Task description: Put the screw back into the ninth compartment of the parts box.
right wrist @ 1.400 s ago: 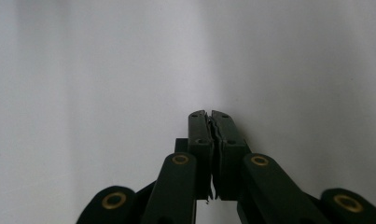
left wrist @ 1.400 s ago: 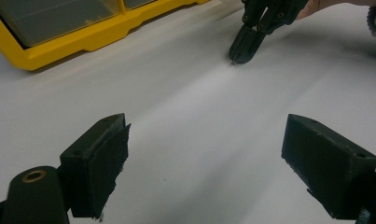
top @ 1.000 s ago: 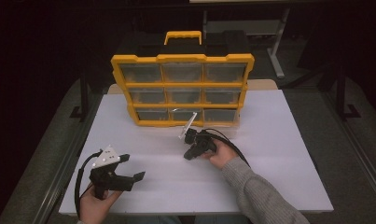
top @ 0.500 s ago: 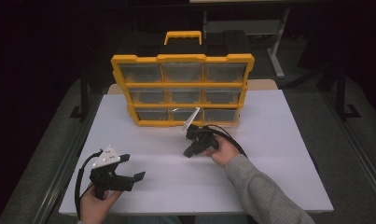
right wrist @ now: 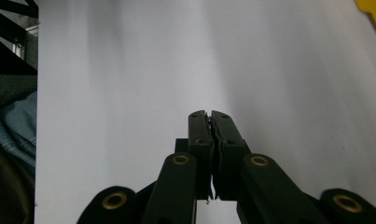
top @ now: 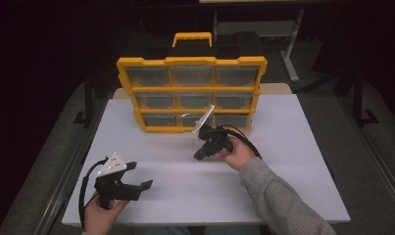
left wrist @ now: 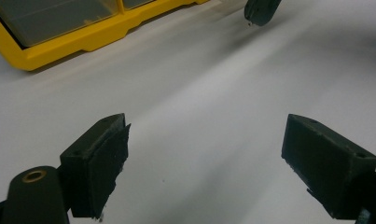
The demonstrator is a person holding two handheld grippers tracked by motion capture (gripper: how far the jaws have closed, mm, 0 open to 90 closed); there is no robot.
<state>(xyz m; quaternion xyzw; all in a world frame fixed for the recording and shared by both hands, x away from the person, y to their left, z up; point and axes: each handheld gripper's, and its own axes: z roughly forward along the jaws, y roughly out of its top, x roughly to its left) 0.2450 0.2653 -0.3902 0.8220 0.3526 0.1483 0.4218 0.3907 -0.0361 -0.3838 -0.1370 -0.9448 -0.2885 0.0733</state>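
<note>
The right tool (top: 201, 152) has its jaws pressed together on nothing, tilted down over the white surface (top: 293, 161) just before the yellow drawer organiser (top: 191, 93). The left tool (top: 136, 177), jaws apart and empty, rests near the surface's front left.

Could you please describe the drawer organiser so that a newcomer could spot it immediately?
On the white table, look to the far edge. There stands the yellow plastic drawer organiser, upright, with a yellow carry handle on top. Its three rows of clear-fronted drawers set it apart.
</note>
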